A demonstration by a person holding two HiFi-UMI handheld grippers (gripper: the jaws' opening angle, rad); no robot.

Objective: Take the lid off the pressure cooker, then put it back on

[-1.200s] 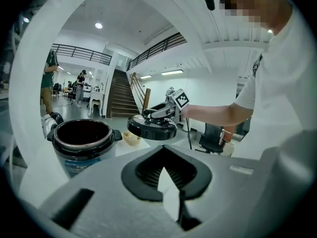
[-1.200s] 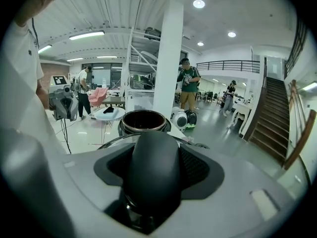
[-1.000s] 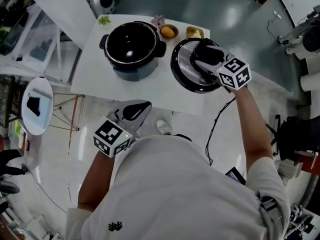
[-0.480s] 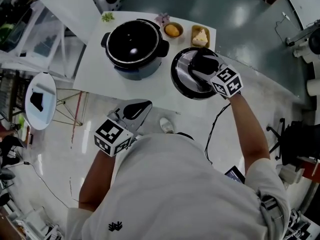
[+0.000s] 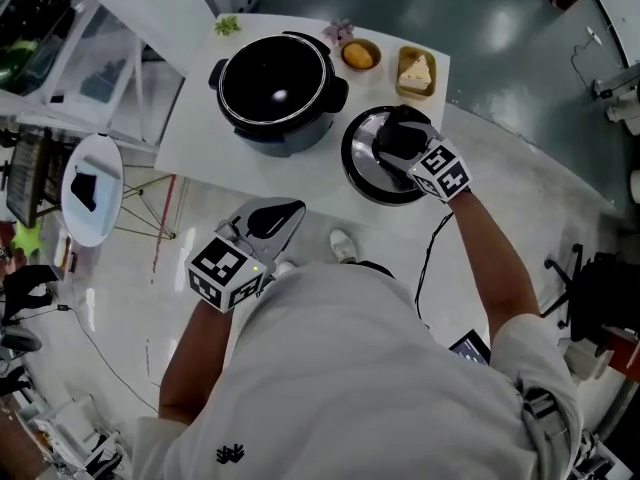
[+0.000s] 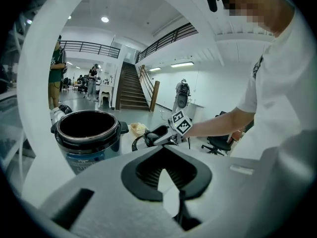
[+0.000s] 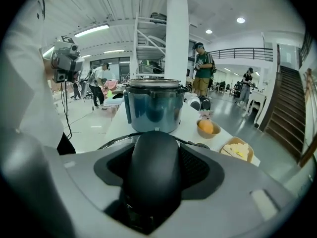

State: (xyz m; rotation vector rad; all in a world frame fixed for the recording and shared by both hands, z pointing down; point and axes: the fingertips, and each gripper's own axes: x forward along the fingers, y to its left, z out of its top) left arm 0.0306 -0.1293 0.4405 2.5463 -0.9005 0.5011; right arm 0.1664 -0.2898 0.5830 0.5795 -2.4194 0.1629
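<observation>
- The white table carries the open pressure cooker on its far left.
- The lid is low at the cooker's right, so removal looks nearly finished. Whether it rests yet is unclear.
- Your right gripper clamps the lid's black handle. Next, lift it left and centre it over the rim.
- Your left gripper hangs off the near edge, closed and empty.

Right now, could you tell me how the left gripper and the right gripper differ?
The right gripper is shut on the handle of the lid at the table; the left gripper holds nothing, its jaws together. The right gripper reaches forward beside the open cooker; the left gripper hangs back by the person's body, off the table. Both carry a marker cube.
</observation>
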